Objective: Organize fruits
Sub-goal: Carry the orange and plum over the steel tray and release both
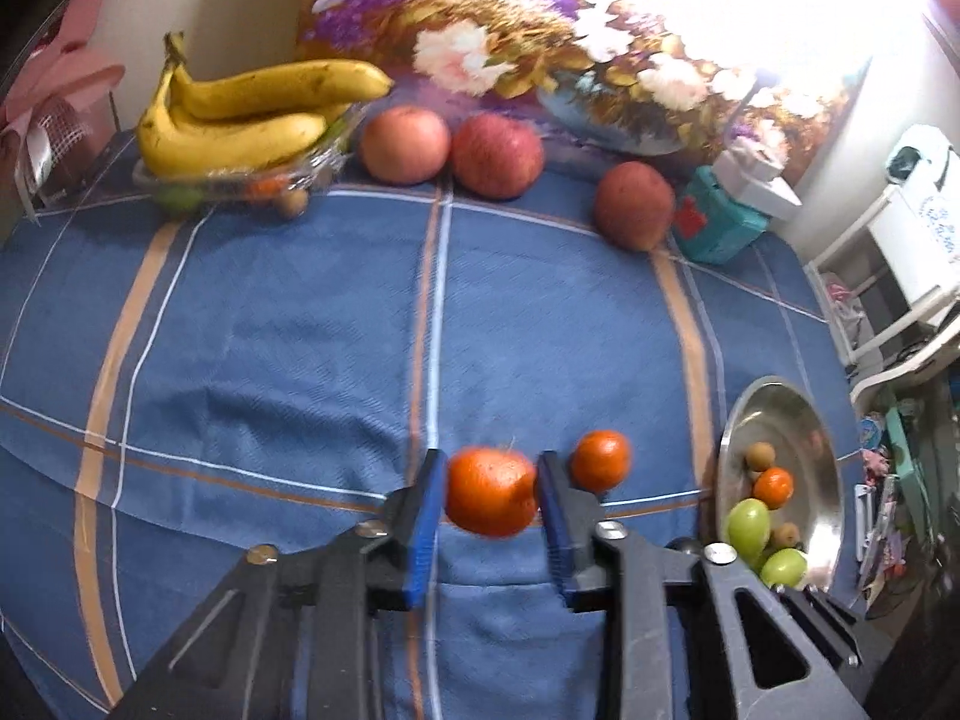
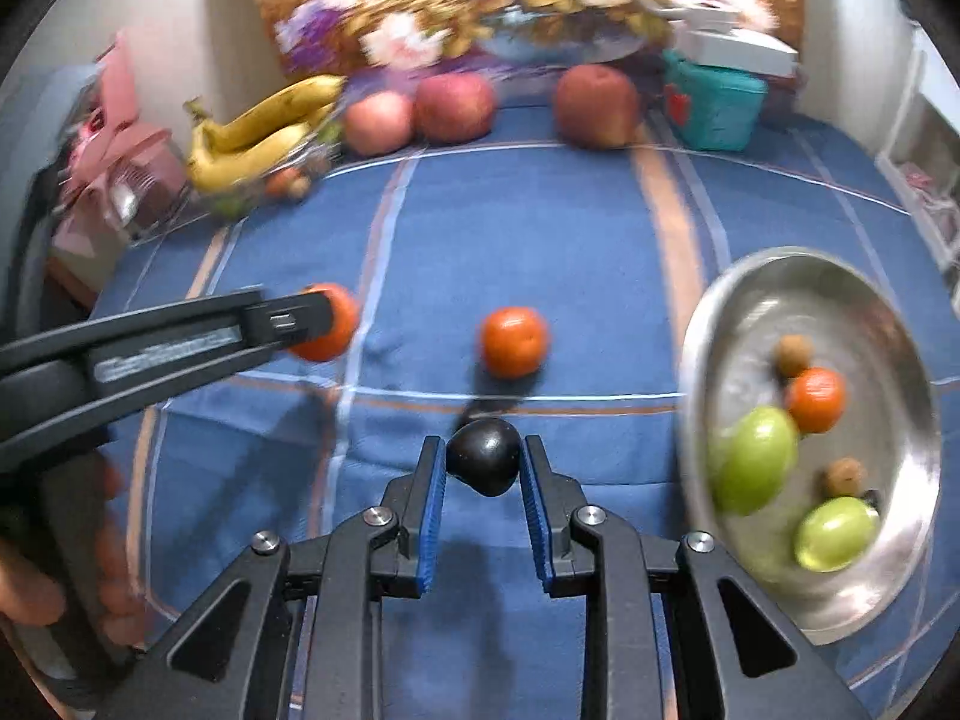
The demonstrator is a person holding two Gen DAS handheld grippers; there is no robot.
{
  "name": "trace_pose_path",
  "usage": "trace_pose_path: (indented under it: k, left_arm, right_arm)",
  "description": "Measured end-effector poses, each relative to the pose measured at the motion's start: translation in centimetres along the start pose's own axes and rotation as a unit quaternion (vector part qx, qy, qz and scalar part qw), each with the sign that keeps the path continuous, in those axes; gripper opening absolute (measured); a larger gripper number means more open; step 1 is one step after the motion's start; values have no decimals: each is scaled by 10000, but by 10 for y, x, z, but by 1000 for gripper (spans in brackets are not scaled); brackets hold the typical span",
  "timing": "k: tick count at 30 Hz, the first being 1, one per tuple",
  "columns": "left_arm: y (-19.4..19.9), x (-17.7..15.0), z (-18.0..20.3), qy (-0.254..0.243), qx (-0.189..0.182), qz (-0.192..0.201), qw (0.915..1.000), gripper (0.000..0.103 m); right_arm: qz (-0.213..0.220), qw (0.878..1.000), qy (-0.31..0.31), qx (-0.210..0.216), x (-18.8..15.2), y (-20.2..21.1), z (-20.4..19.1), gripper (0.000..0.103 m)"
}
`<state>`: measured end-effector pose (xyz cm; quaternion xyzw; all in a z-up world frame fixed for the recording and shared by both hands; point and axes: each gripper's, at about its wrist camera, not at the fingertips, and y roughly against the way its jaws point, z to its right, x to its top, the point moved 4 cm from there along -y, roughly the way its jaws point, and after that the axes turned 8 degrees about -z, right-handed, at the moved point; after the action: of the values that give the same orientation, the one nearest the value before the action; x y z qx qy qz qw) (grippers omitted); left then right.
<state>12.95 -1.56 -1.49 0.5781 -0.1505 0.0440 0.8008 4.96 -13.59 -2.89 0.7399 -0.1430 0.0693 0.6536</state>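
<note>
Blue checked cloth covers the worktop. A tangerine [image 1: 491, 501] is gripped by the left claw [image 1: 489, 510]; a dark plum [image 2: 485, 464] by the right claw [image 2: 483, 480]. Both should be lowered gently into the metal bowl [image 2: 750, 276] at right.

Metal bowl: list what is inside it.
The metal bowl holds one tangerine, two green fruits and two small brown fruits. Anything beneath them is hidden.

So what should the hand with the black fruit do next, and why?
Probably carry it right and over the metal bowl, then let go. The right gripper is already shut on the black fruit, and the bowl beside it already holds small fruits.
</note>
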Motion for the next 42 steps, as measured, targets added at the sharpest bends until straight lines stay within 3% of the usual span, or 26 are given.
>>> trace_pose_path:
  k: [6, 12, 14, 18, 23, 29, 31, 37, 42]
  left_arm:
    - [0, -3, 30, -380, -54, 34, 9993, 29]
    - [-9, 0, 9, -23, -15, -53, 10000, 30]
    - [-14, -1, 2, 99, 25, -87, 9999, 30]
    - [-31, -2, -1, 252, -235, -227, 9991, 31]
    - [-50, -4, 3, 200, -159, -262, 9993, 44]
    - [-69, -3, 5, 236, -342, -337, 9986, 43]
    - [-71, -3, 5, 248, -442, -319, 9982, 38]
    - [-66, 2, 12, 167, -350, -309, 9988, 37]
    - [-42, 7, 15, 220, -585, -99, 9980, 37]
  right_arm:
    - [148, 9966, -781, -235, 4, 15, 59, 26]
    - [204, 9898, -1399, -198, -3, 25, 100, 26]
    - [244, 9884, -1494, -123, -2, 28, 106, 26]
    - [289, 9874, -1553, -57, -2, 31, 110, 26]
    - [316, 9842, -1741, -51, -3, 33, 122, 26]
    - [264, 9818, -1880, -1, -6, 32, 128, 26]
    - [272, 9822, -1856, 6, -5, 32, 128, 26]
    - [253, 9817, -1888, 3, -6, 31, 130, 26]
    - [308, 9774, -2092, -30, -13, 33, 142, 26]
